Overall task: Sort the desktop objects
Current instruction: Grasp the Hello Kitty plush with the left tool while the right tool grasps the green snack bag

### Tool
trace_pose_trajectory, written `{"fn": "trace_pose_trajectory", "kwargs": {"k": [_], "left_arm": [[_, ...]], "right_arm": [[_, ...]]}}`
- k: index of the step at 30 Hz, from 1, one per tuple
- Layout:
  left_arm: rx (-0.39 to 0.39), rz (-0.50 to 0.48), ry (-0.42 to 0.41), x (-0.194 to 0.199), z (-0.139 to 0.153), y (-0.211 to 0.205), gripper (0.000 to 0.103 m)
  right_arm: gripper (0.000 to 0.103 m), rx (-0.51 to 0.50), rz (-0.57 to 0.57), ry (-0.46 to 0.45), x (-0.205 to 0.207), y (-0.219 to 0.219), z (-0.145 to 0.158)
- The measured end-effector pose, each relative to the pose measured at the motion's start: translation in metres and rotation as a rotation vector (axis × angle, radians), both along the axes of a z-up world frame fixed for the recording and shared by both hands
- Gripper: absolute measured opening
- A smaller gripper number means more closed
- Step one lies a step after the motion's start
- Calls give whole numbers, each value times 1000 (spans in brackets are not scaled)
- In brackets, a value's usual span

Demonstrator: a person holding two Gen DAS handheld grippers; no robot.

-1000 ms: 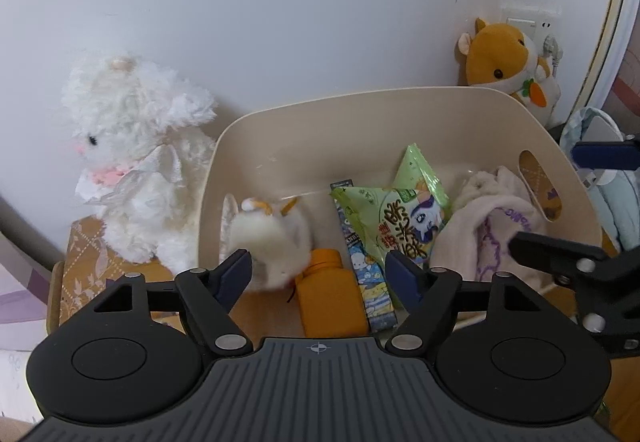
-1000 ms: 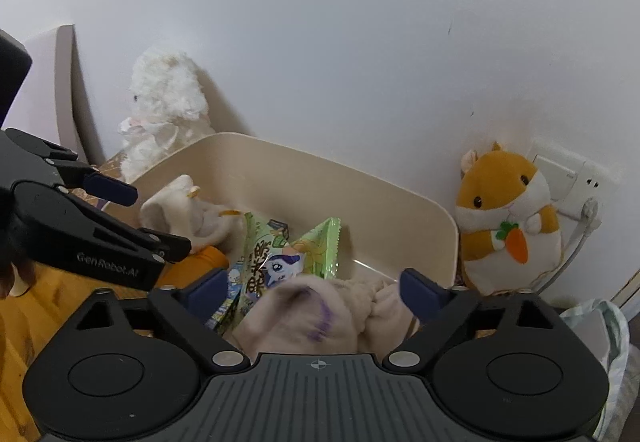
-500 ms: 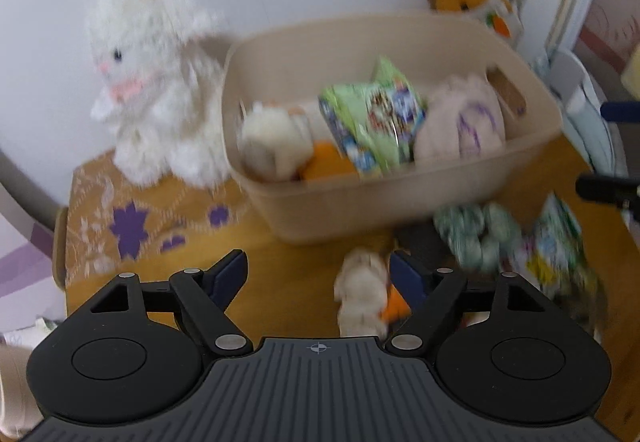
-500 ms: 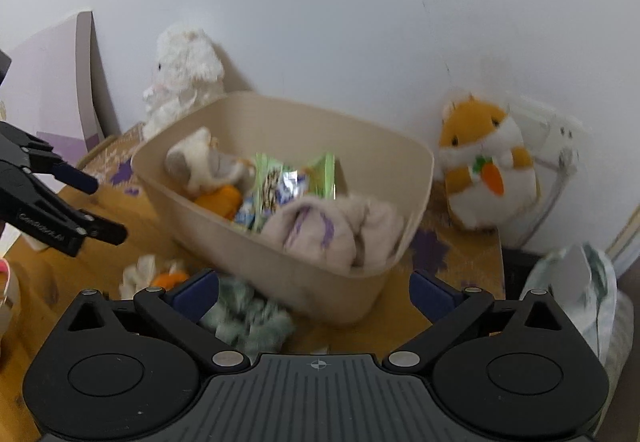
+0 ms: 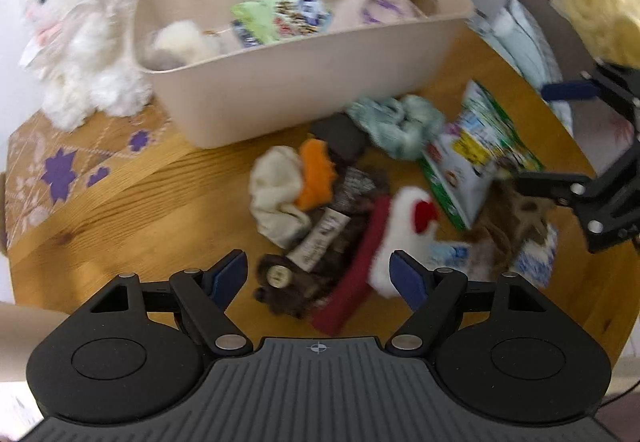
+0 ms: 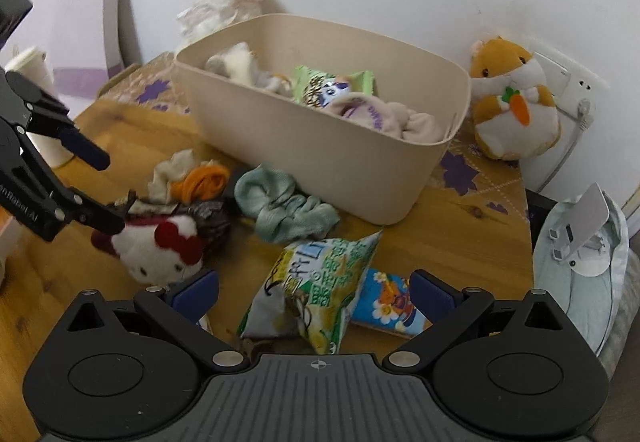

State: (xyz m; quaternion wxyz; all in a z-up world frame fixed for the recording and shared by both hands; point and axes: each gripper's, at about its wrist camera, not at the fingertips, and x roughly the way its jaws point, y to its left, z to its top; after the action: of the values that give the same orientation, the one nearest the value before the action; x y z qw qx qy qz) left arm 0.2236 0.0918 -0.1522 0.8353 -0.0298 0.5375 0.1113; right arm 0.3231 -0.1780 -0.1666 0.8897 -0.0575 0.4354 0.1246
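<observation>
A beige bin (image 5: 300,82) (image 6: 320,150) stands at the back of the wooden table, holding a white plush, a green snack bag and a pale cloth. In front of it lies a pile: a cream and orange sock (image 5: 288,190), a brown fuzzy item (image 5: 320,254), a white plush with a red bow (image 5: 404,218) (image 6: 160,250), a teal sock (image 6: 284,206), a green snack bag (image 6: 316,290) and a blue packet (image 6: 388,302). My left gripper (image 5: 318,276) hangs open above the brown item. My right gripper (image 6: 314,292) is open over the snack bag.
A white lamb plush (image 5: 80,42) sits left of the bin, and an orange hamster plush (image 6: 512,102) sits to its right by a wall socket. A patterned mat (image 5: 60,170) lies under them. A pale blue bundle (image 6: 576,262) sits beyond the table's right edge.
Both grippers have pulled back from above the bin and now look down on the pile on the table in front of it. Both stayed open.
</observation>
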Motion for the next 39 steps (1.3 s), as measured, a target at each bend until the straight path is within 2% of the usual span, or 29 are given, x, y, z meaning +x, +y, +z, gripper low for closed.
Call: {"fn": "trace_pose_trajectory", "kwargs": {"k": [6, 14, 17, 20, 23, 25, 28, 33, 39], "left_arm": [[60, -80, -6, 0, -17, -29, 79], [113, -81, -27, 13, -38, -44, 77], [115, -75, -28, 19, -43, -45, 72], [133, -91, -39, 23, -46, -49, 67], [146, -109, -45, 23, -46, -53, 59], [139, -126, -52, 22, -45, -54, 45], [144, -130, -48, 21, -46, -57, 42], [140, -131, -64, 16, -44, -62, 36], [108, -130, -78, 7, -38, -66, 35]], "right_arm": [[103, -54, 9, 5, 1, 10, -6], [93, -73, -6, 39, 16, 12, -27], [90, -80, -9, 53, 20, 13, -34], [79, -76, -11, 63, 23, 15, -38], [68, -53, -19, 68, 21, 16, -39], [62, -40, -26, 68, 19, 16, -38], [53, -26, -40, 62, 17, 14, -37], [50, -12, -50, 51, 10, 10, -32], [49, 10, -51, 28, 0, 5, -22]]}}
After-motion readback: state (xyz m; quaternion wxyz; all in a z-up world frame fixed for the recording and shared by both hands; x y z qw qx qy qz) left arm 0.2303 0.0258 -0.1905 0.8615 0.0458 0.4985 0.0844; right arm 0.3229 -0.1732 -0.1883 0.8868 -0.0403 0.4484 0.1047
